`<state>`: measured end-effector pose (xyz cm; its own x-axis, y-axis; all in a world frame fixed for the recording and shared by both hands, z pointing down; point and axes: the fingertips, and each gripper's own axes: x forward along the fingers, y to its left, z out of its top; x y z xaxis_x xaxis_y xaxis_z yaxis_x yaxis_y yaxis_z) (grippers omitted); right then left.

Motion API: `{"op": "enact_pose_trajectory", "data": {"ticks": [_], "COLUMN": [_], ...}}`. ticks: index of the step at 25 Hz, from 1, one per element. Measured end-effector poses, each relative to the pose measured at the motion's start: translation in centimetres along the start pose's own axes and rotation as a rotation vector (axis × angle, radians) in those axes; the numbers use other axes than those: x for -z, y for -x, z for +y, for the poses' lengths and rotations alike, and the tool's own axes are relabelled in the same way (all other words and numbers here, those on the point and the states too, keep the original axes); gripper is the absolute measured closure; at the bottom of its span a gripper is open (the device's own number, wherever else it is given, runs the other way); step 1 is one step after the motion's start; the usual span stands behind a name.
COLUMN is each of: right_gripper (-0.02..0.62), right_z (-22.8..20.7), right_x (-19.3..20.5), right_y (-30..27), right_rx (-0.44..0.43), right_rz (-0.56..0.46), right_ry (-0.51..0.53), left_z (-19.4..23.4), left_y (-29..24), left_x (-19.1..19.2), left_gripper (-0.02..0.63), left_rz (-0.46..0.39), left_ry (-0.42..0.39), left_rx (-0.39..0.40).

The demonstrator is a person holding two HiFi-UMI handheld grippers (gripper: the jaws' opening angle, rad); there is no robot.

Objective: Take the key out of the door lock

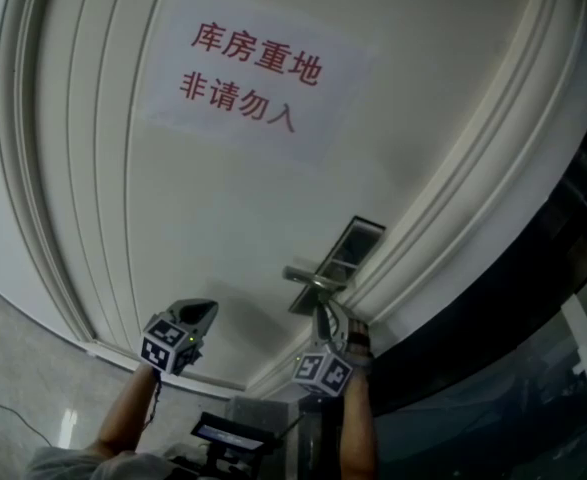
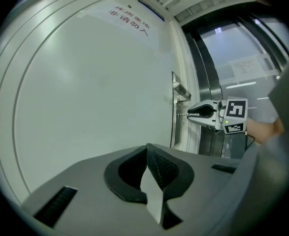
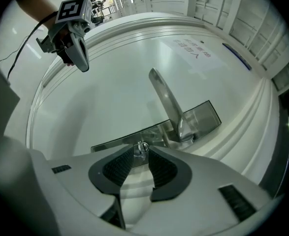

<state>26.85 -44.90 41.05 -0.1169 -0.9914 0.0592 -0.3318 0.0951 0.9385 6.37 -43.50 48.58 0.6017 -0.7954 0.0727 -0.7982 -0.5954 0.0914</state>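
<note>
A white door (image 1: 223, 198) carries a steel lock plate (image 3: 129, 140) with a lever handle (image 3: 164, 100) near its right edge. A small metal key (image 3: 142, 147) sticks out of the plate below the handle. My right gripper (image 3: 141, 154) is up against the plate, and its jaws are closed narrowly on the key's head. From the left gripper view, the right gripper (image 2: 189, 114) points straight at the lock. My left gripper (image 2: 147, 149) is shut with nothing in it. It hangs in front of the door panel, well left of the lock (image 1: 178, 333).
A paper sign (image 1: 253, 73) with red characters is stuck high on the door. Raised moulding (image 1: 453, 198) frames the door. A dark glass panel (image 1: 533, 348) stands right of the frame. Pale floor (image 1: 23, 368) shows at the lower left.
</note>
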Motion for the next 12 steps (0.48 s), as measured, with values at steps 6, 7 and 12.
{"op": "enact_pose_trajectory", "data": {"ticks": [6,7,12], "right_gripper": [0.486,0.486,0.486], "right_z": [0.1,0.1,0.2], "right_x": [0.1,0.1,0.0], "right_y": [-1.3,-1.5,-2.1], "right_rx": [0.011,0.013,0.01], "right_rz": [0.012,0.014,0.017], "right_ry": [0.057,0.061,0.07], "left_z": [0.6,0.7,1.1], "left_y": [0.3,0.3,0.5], "left_x": [0.2,0.2,0.3], "left_gripper": [0.598,0.598,0.598], "left_rz": [0.0,-0.001,0.001], "left_ry": [0.009,0.01,0.012], "left_rx": [-0.015,-0.018,-0.032]}}
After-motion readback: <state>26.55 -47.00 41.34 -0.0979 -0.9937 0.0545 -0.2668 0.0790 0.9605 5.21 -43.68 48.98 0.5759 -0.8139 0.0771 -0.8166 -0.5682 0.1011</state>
